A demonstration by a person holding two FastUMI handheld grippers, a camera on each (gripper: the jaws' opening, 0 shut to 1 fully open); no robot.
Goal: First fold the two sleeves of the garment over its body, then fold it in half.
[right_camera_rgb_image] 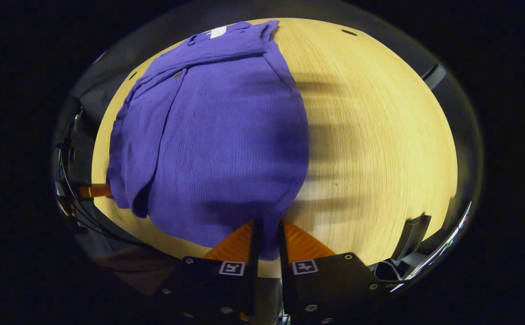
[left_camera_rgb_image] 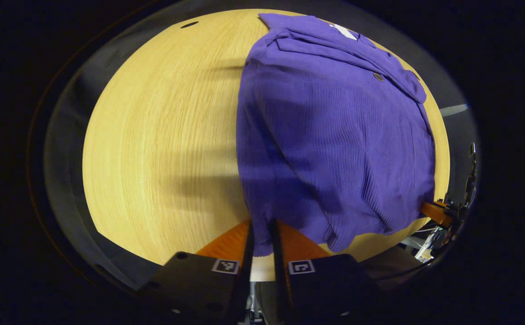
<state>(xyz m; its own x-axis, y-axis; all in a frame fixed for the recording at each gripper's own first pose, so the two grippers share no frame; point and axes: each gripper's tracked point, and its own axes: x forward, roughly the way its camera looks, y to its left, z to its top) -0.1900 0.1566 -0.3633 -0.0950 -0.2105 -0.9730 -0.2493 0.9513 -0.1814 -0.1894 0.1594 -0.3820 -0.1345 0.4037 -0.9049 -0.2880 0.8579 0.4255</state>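
Note:
A purple ribbed garment (left_camera_rgb_image: 334,135) lies on the round wooden table (left_camera_rgb_image: 163,135), its collar with a white label (left_camera_rgb_image: 343,30) at the far end. A sleeve (left_camera_rgb_image: 348,54) lies folded across its upper body. My left gripper (left_camera_rgb_image: 261,225) is shut on the near hem at one corner, cloth pinched between the orange fingers. In the right gripper view the garment (right_camera_rgb_image: 217,135) has a sleeve (right_camera_rgb_image: 140,135) folded along its left side, and my right gripper (right_camera_rgb_image: 267,225) is shut on the other hem corner. The far gripper's orange finger (right_camera_rgb_image: 93,191) shows at the garment's left edge.
The bare wood (right_camera_rgb_image: 379,135) beside the garment carries blurred shadows. A small dark hole (right_camera_rgb_image: 348,32) sits near the table's far rim. Cables (right_camera_rgb_image: 77,212) hang by the far gripper, and a black bracket (right_camera_rgb_image: 411,234) stands off the table's near right edge.

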